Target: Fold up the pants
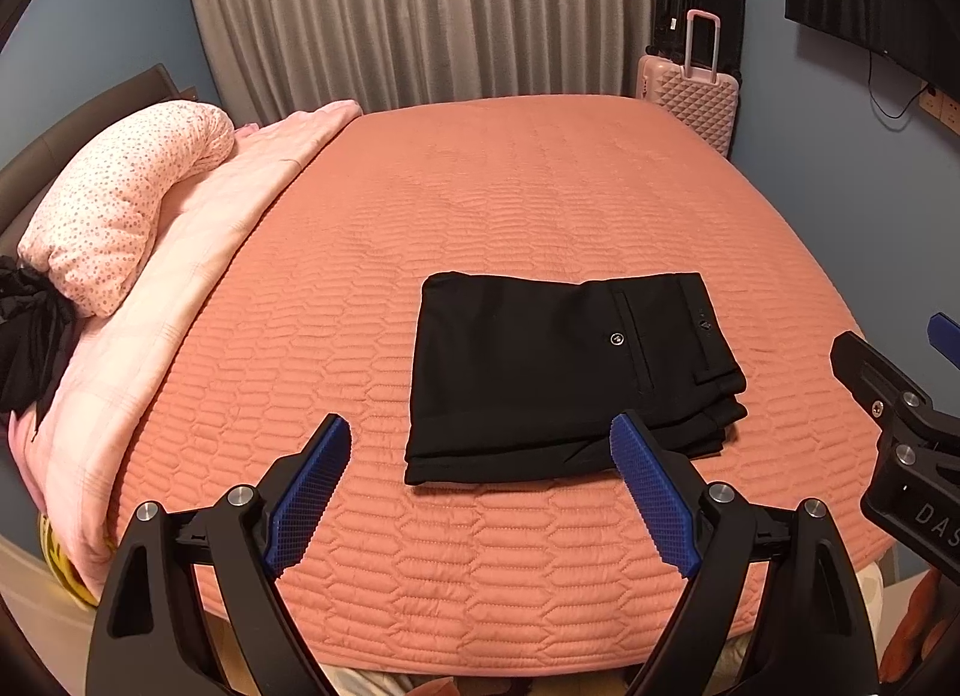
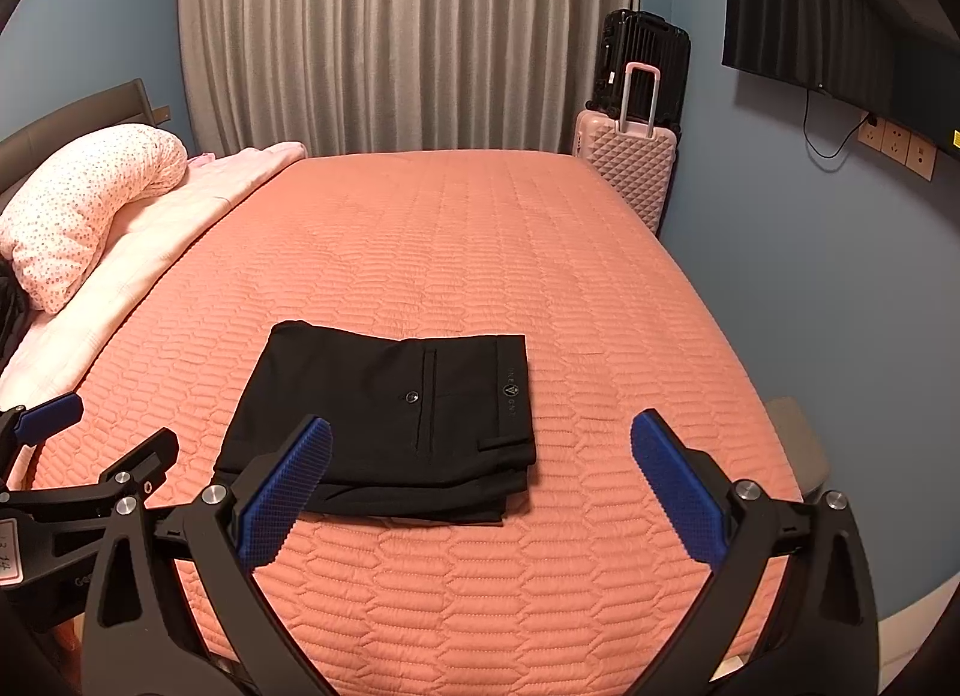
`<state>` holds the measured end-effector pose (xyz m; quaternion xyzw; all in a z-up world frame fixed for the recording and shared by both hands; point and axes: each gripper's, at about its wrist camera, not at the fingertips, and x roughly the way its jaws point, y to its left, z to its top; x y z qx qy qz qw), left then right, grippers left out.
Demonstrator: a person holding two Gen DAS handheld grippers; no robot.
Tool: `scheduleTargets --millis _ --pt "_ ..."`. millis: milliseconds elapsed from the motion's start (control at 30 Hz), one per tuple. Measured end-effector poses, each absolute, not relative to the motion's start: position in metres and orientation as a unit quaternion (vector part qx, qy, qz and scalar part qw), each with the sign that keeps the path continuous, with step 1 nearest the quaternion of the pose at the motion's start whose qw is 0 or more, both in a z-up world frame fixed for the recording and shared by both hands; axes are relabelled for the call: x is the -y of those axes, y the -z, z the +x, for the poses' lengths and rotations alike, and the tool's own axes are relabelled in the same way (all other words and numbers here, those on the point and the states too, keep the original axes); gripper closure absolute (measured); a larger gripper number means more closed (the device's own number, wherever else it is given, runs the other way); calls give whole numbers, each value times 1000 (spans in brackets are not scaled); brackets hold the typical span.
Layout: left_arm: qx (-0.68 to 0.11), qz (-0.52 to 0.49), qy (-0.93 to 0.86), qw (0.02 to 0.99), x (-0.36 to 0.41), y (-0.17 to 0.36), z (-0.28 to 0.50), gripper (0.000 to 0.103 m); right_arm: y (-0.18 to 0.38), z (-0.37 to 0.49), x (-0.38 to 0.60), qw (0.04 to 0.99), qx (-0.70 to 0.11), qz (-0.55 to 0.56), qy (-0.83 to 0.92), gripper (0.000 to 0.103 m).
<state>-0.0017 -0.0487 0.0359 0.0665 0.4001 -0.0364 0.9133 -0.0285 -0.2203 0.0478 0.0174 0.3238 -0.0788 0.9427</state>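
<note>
The black pants (image 1: 540, 372) lie folded into a compact rectangle on the salmon quilted bed (image 1: 480, 204), back pocket and button up. They also show in the right wrist view (image 2: 390, 426). My left gripper (image 1: 480, 438) is open and empty, held above the bed's near edge in front of the pants. My right gripper (image 2: 480, 438) is open and empty too, a little right of the pants. The right gripper's side shows at the right edge of the left wrist view (image 1: 900, 414). The left gripper's side shows at the left edge of the right wrist view (image 2: 72, 492).
A spotted pillow (image 1: 120, 204) and a pale pink blanket (image 1: 180, 288) lie along the bed's left side. A pink suitcase (image 2: 630, 162) and a black suitcase (image 2: 648, 60) stand at the far right corner. A wall TV (image 2: 828, 24) hangs at right. Grey curtains (image 2: 408, 36) hang behind.
</note>
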Motion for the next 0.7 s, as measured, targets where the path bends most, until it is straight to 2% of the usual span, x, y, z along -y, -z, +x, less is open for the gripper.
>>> scheduleTargets --millis 700 --pt "-381 62 33 922 42 -44 -2 16 -49 -27 218 945 -318 18 75 5"
